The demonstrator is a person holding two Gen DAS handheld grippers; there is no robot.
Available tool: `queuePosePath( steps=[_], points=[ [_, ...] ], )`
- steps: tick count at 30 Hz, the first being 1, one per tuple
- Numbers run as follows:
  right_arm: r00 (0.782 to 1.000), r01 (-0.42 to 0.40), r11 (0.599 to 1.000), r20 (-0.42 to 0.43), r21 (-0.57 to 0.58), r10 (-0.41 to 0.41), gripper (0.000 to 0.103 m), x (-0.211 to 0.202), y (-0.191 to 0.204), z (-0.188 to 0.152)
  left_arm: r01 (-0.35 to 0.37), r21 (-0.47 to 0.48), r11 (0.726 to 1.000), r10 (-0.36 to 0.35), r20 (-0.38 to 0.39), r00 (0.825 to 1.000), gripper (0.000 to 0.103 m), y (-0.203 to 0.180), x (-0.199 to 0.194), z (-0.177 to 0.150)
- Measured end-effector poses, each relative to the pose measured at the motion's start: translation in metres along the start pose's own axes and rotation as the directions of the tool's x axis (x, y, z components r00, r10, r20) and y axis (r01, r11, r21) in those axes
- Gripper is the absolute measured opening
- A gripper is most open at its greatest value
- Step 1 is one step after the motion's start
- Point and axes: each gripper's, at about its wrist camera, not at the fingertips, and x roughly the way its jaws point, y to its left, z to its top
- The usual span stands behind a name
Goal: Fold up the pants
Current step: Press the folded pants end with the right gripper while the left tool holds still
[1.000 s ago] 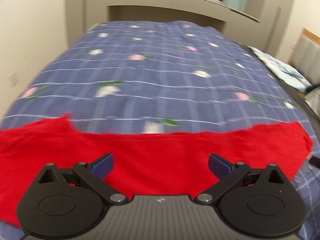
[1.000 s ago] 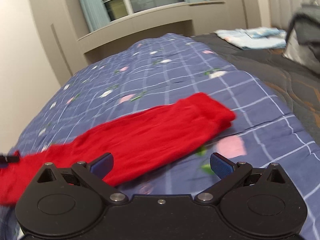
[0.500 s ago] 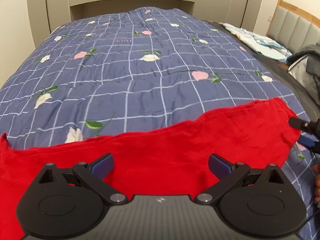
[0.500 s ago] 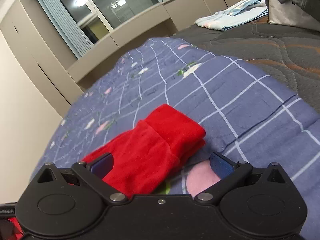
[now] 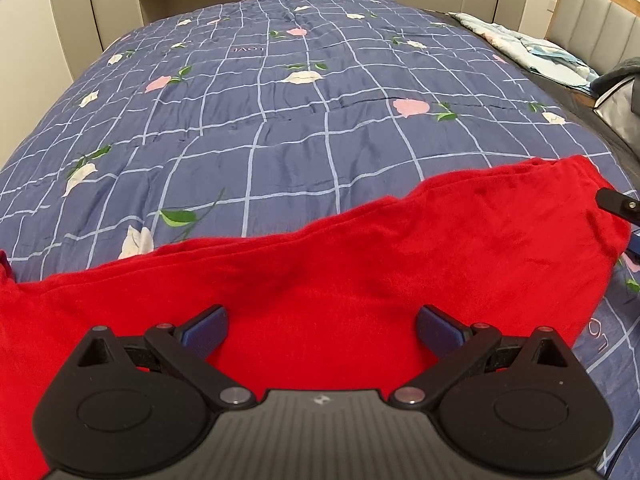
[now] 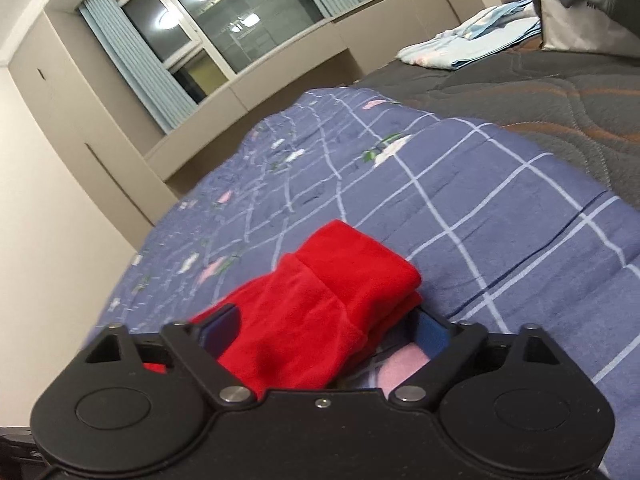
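Red pants (image 5: 360, 260) lie stretched crosswise on a blue checked quilt (image 5: 280, 120) with flower prints. My left gripper (image 5: 322, 316) hovers low over the middle of the cloth, jaws wide open with nothing pinched. In the right wrist view the doubled end of the pants (image 6: 340, 280) reaches in between the fingers of my right gripper (image 6: 326, 320). Its jaws are closing, and the blue pads flank the cloth without clearly pressing it. One right fingertip (image 5: 618, 204) shows at the pants' right end in the left wrist view.
Right of the quilt (image 6: 480, 220) is a dark grey quilted mattress (image 6: 540, 92) bearing a folded light-blue cloth (image 6: 472, 46) and a grey bag (image 5: 620, 96). A padded headboard (image 5: 600, 28) stands far right. Beige cabinets and a window (image 6: 240, 20) close the far side.
Both grippers came down toward the pants and rolled. The right one slid onto the pants' end, which now lies between its fingers, and its jaws have narrowed a little.
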Motion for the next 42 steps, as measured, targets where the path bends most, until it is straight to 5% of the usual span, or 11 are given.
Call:
queuePosePath(
  steps=[8, 36, 42],
  points=[
    [0.997, 0.075, 0.994, -0.004, -0.084, -0.075, 0.084, 0.008, 0.010, -0.005, -0.009, 0.013, 1.000, 0.009, -0.001, 1.000, 0.103, -0.002, 0.001, -0.001],
    [0.996, 0.094, 0.988, 0.001, -0.123, -0.095, 0.085, 0.010, 0.015, -0.010, -0.020, 0.026, 0.999, 0.020, -0.008, 1.000, 0.103, -0.004, 0.003, -0.001],
    [0.992, 0.127, 0.985, 0.023, -0.119, -0.125, 0.073, 0.008, 0.015, -0.012, -0.025, 0.031, 0.999, 0.026, -0.021, 0.999, 0.103, -0.005, 0.003, 0.001]
  ],
)
